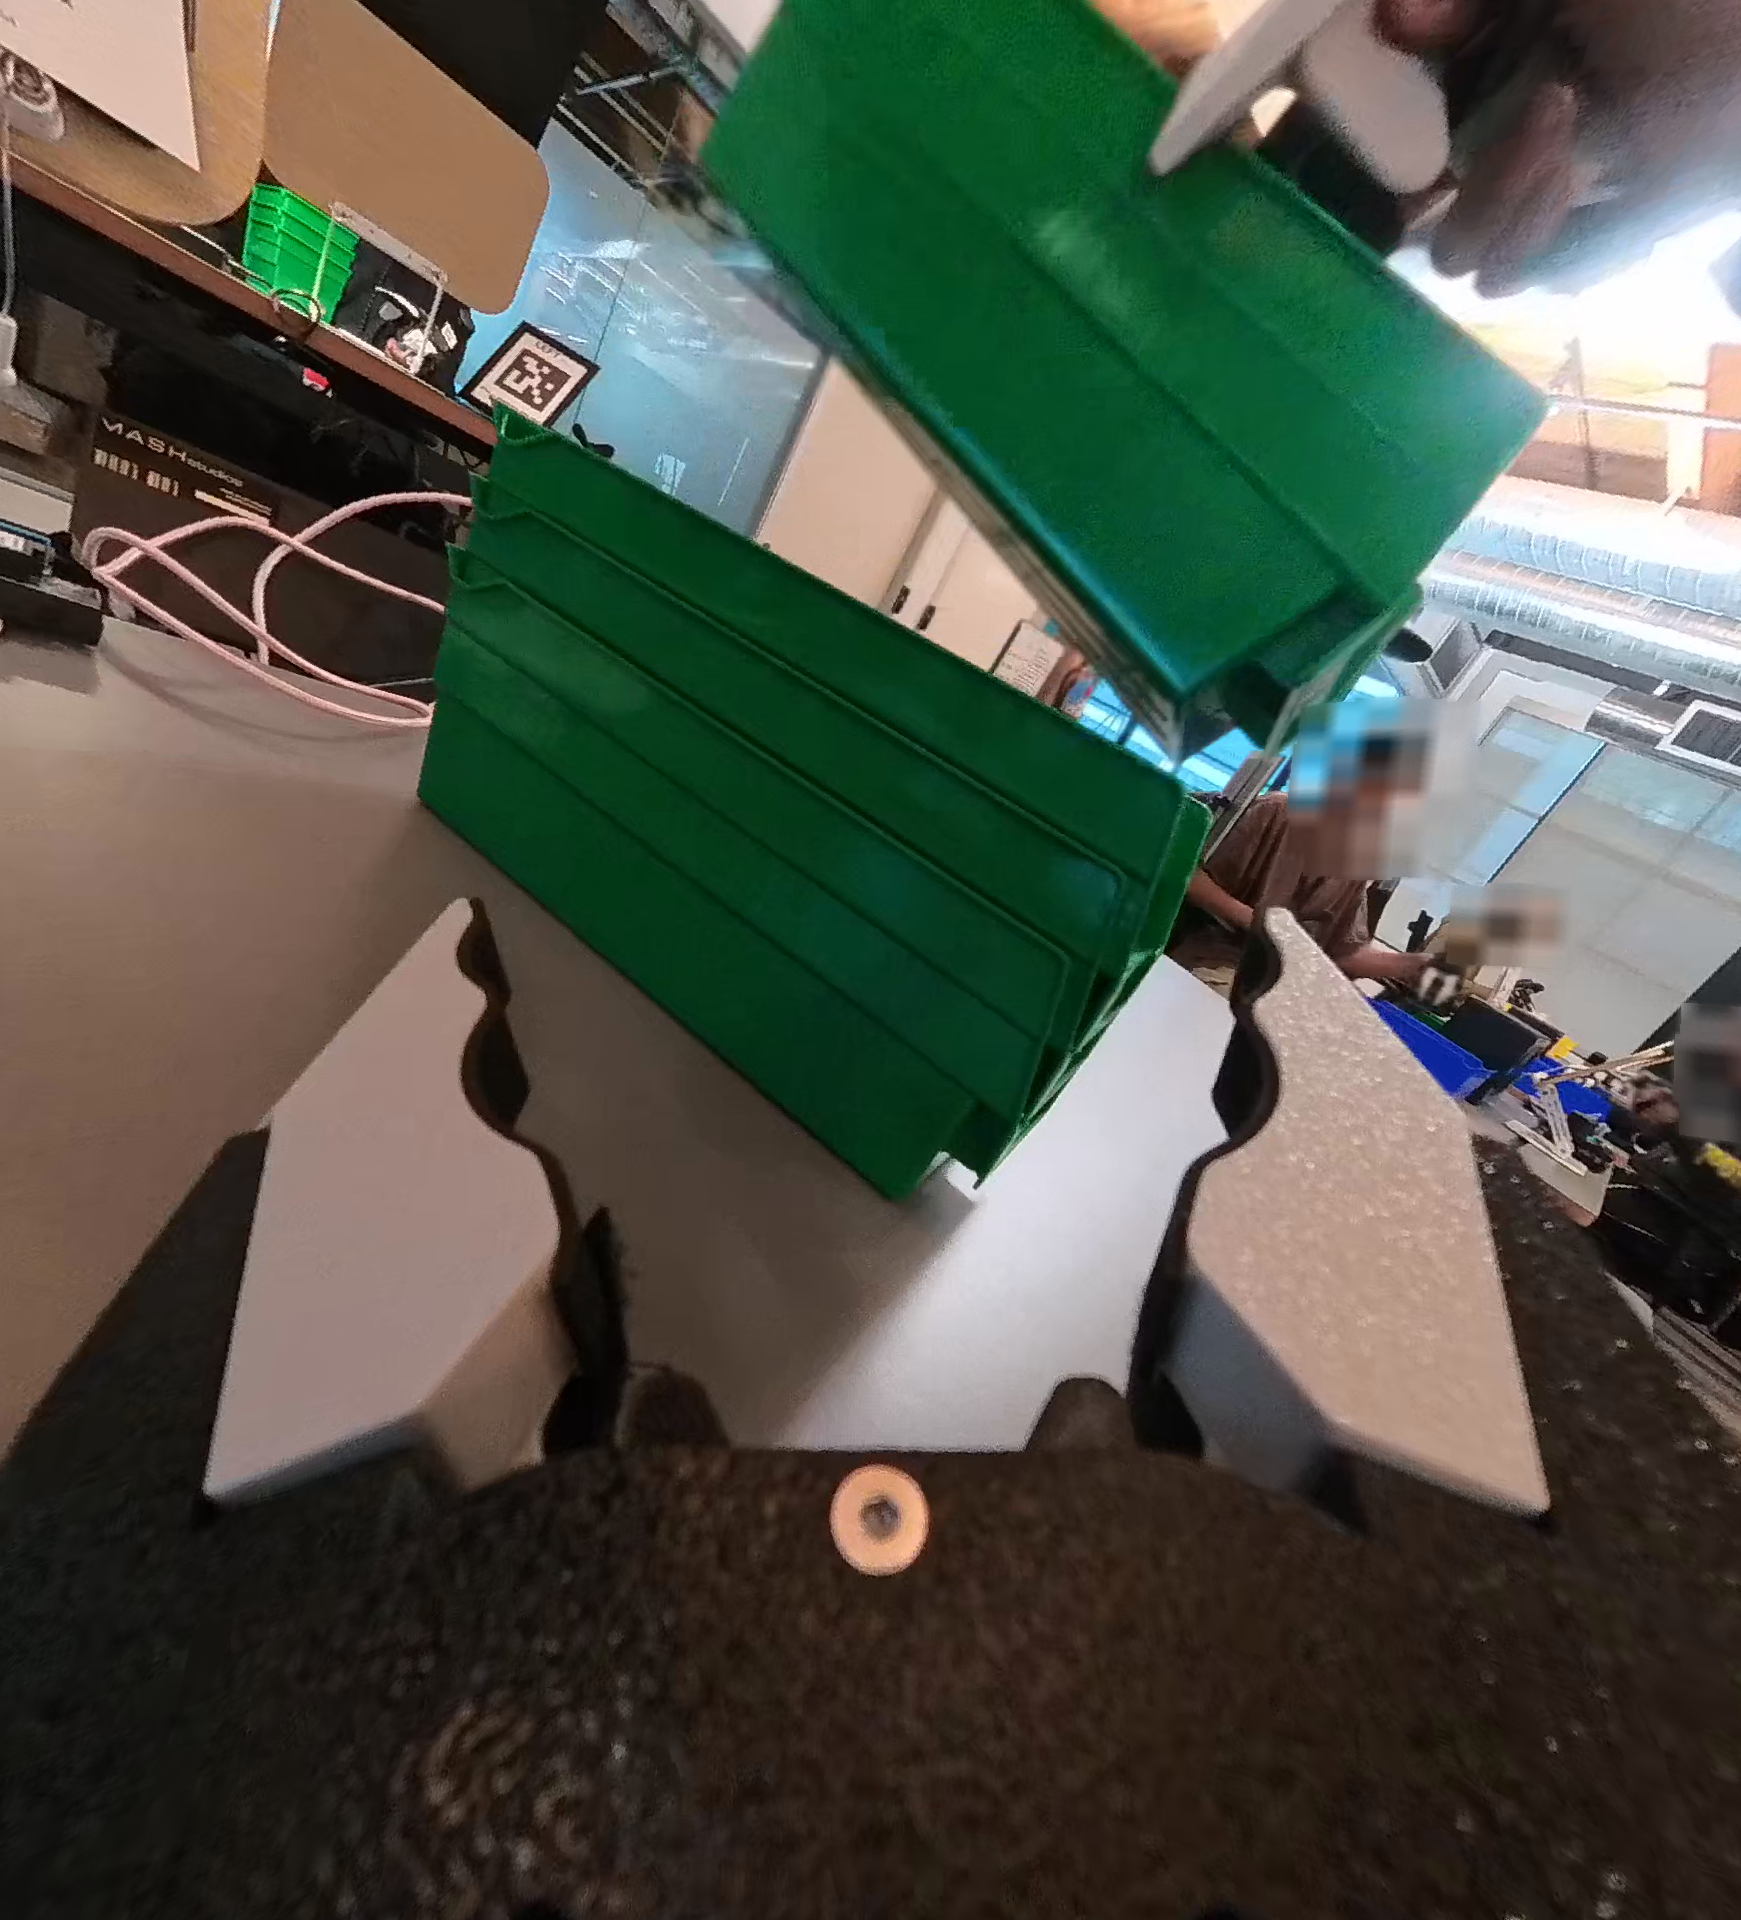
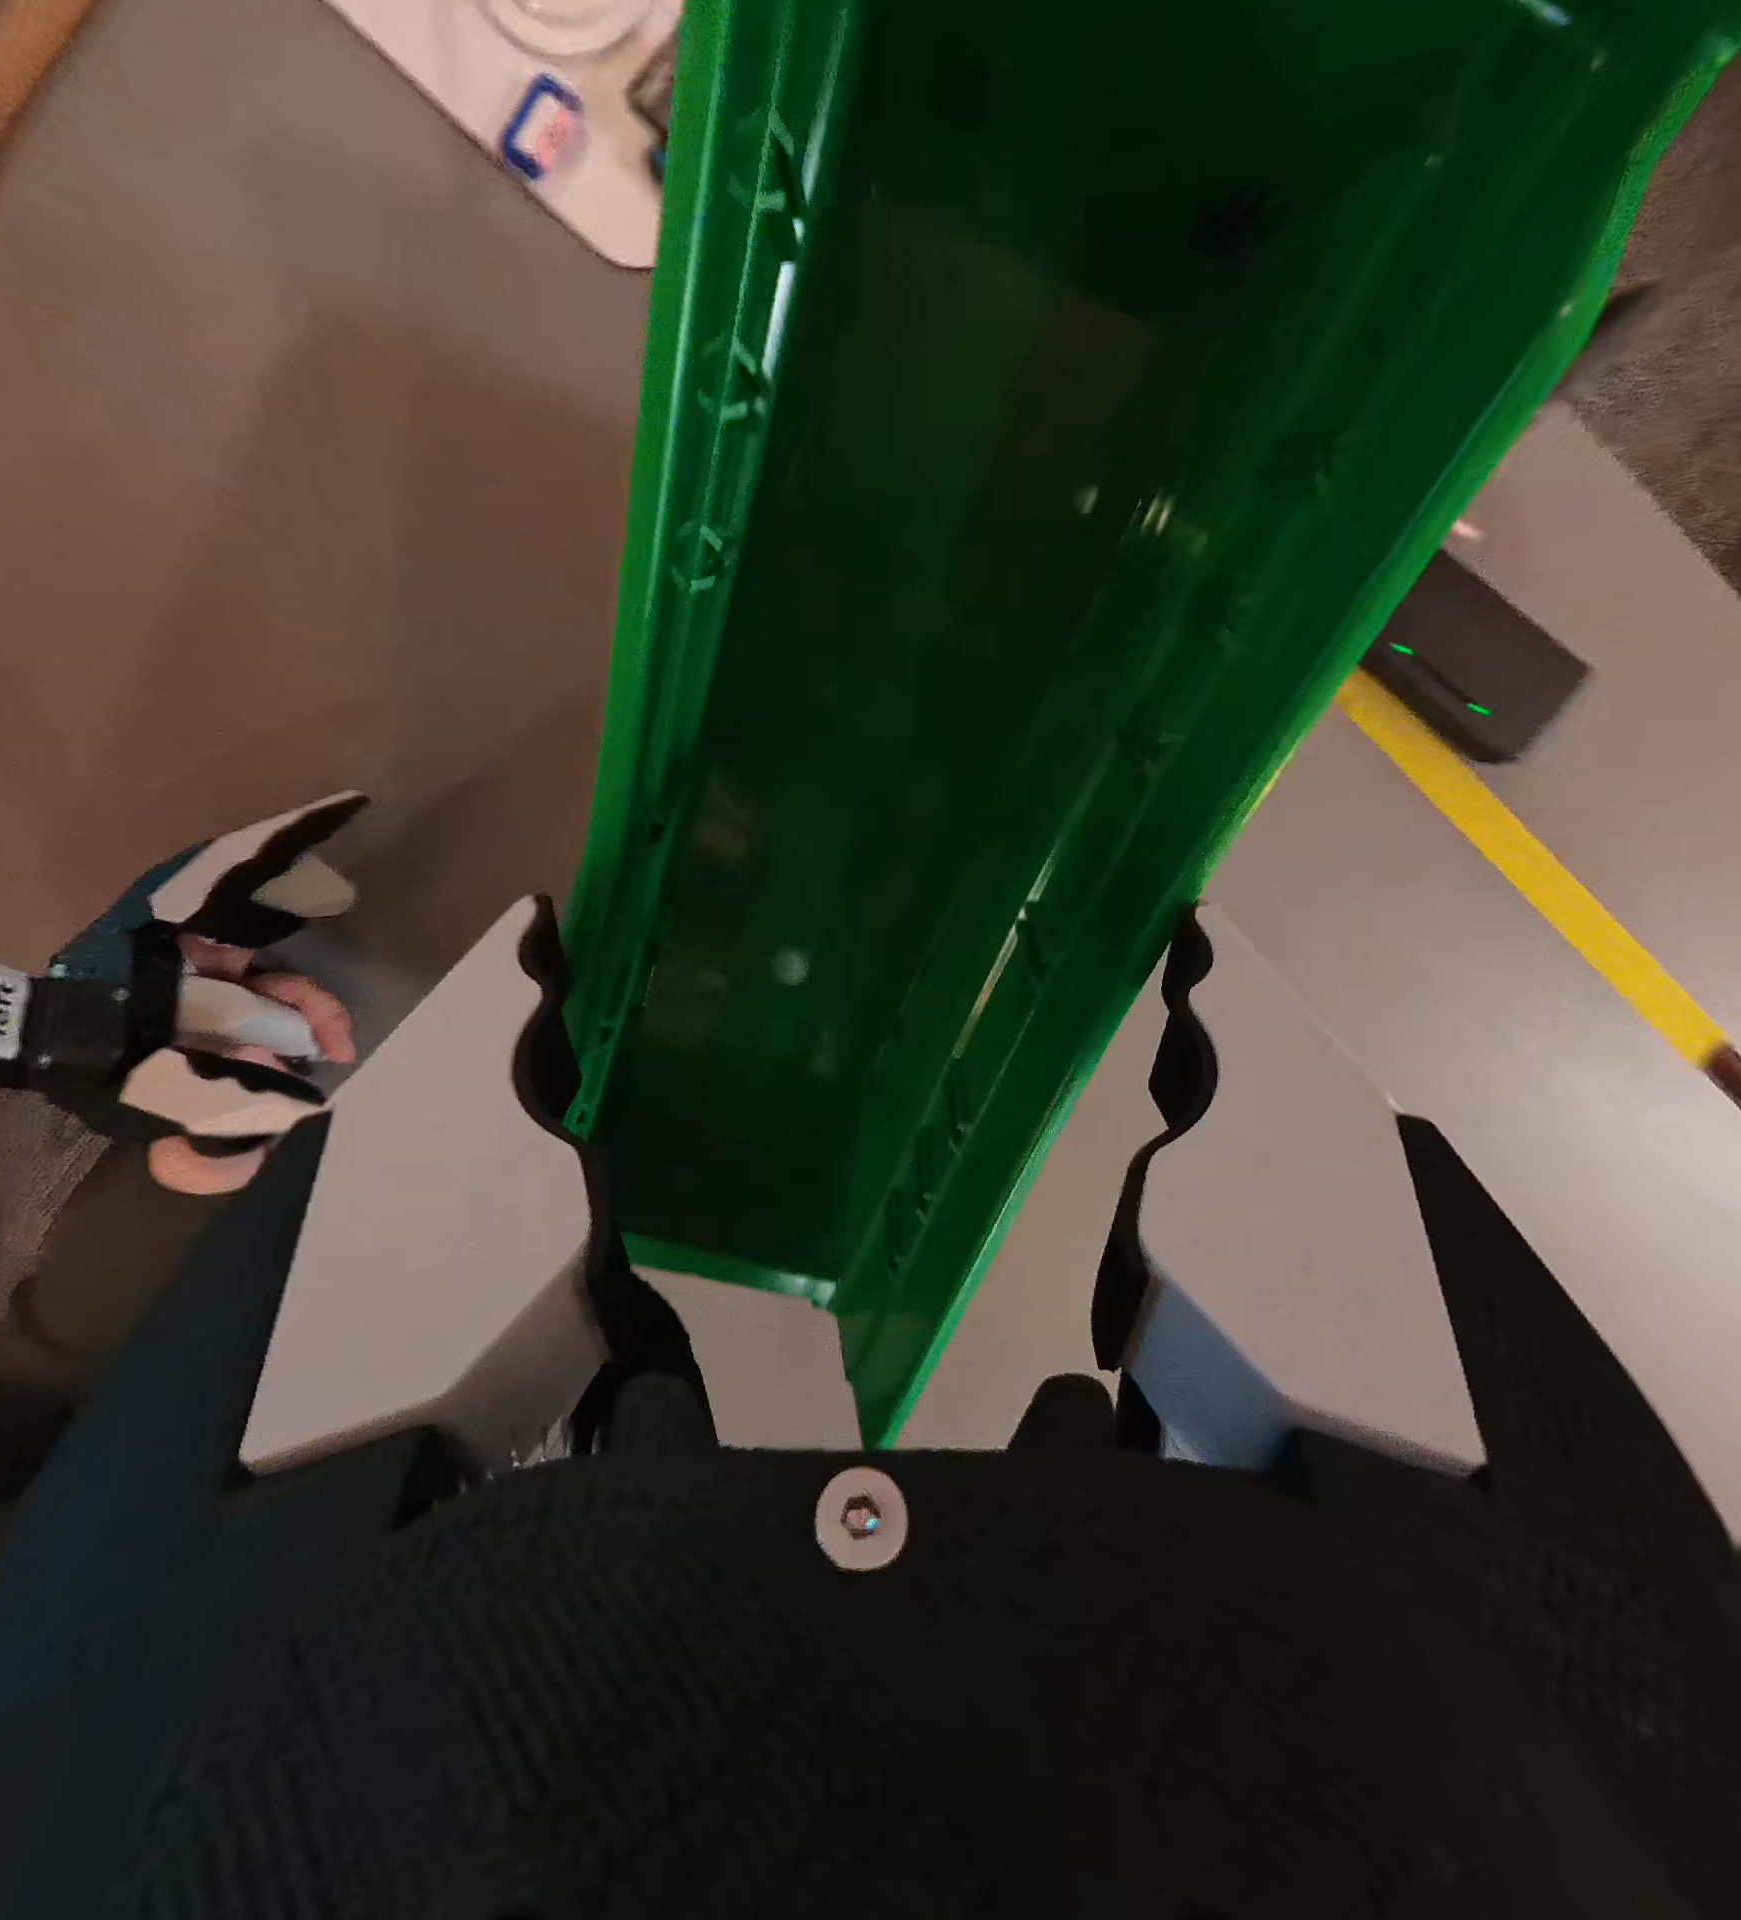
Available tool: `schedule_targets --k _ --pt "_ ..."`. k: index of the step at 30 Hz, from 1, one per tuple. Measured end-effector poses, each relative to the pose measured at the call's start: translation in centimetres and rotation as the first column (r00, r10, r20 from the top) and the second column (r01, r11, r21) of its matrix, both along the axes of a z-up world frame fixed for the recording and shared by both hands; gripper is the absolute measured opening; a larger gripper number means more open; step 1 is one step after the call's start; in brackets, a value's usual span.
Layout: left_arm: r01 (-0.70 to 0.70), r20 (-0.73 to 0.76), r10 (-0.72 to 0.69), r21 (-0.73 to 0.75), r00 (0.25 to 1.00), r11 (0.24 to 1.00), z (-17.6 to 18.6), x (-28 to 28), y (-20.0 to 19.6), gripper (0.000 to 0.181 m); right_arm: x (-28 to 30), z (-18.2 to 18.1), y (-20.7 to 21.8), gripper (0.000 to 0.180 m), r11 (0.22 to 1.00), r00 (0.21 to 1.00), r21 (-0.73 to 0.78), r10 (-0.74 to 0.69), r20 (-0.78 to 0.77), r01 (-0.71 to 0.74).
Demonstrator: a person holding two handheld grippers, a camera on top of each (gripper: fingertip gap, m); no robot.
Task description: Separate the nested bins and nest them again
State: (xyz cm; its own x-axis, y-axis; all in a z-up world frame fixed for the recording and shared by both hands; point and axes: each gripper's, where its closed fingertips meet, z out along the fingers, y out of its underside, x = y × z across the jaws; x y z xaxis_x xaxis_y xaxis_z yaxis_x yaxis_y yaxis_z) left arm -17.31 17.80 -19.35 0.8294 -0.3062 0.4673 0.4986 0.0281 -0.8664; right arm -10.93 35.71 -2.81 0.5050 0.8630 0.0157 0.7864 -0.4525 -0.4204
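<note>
Green bin (image 2: pixel 1001 623) is up in the air, filling the centre of the right wrist view, its wall pinched in the right hand-held gripper (image 2: pixel 861 1039). Stack of bins (image 1: pixel 772 810) sits mid-frame on the grey bench (image 1: pixel 118 883). Left hand-held gripper (image 1: pixel 866 1039) is low, level, spread wide, empty. Best to keep the lifted bin level and square over the stack before lowering.

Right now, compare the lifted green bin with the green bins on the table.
The lifted bin hangs tilted in the air, alone, with the right gripper around one end. The nested stack rests on the grey table, several bins deep, ungripped. Both are the same green, long and narrow.
</note>
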Motion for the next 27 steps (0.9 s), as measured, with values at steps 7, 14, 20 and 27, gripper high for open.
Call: schedule_targets --k 7,14,20,27 --pt "-0.006 0.013 0.006 0.011 1.000 1.000 0.1 -0.2 -0.3 0.135 14.2 1.3 7.0 0.110 0.966 0.969 0.083 -0.246 -0.018 0.247" --pt "-0.030 0.048 0.028 0.032 0.998 0.999 0.4 -1.0 -0.6 0.134 33.9 -8.5 12.1 0.110 0.844 0.841 0.003 -0.534 0.087 0.536" --pt "-0.026 0.044 0.025 0.024 0.999 0.999 0.2 -0.9 -0.4 0.130 45.5 -16.4 12.3 0.107 0.762 0.764 -0.073 -0.631 0.137 0.643" --pt "-0.023 0.051 0.022 0.021 0.998 1.000 0.1 -0.9 -0.4 0.131 48.8 -19.9 10.8 0.109 0.801 0.807 -0.120 -0.568 0.158 0.587"
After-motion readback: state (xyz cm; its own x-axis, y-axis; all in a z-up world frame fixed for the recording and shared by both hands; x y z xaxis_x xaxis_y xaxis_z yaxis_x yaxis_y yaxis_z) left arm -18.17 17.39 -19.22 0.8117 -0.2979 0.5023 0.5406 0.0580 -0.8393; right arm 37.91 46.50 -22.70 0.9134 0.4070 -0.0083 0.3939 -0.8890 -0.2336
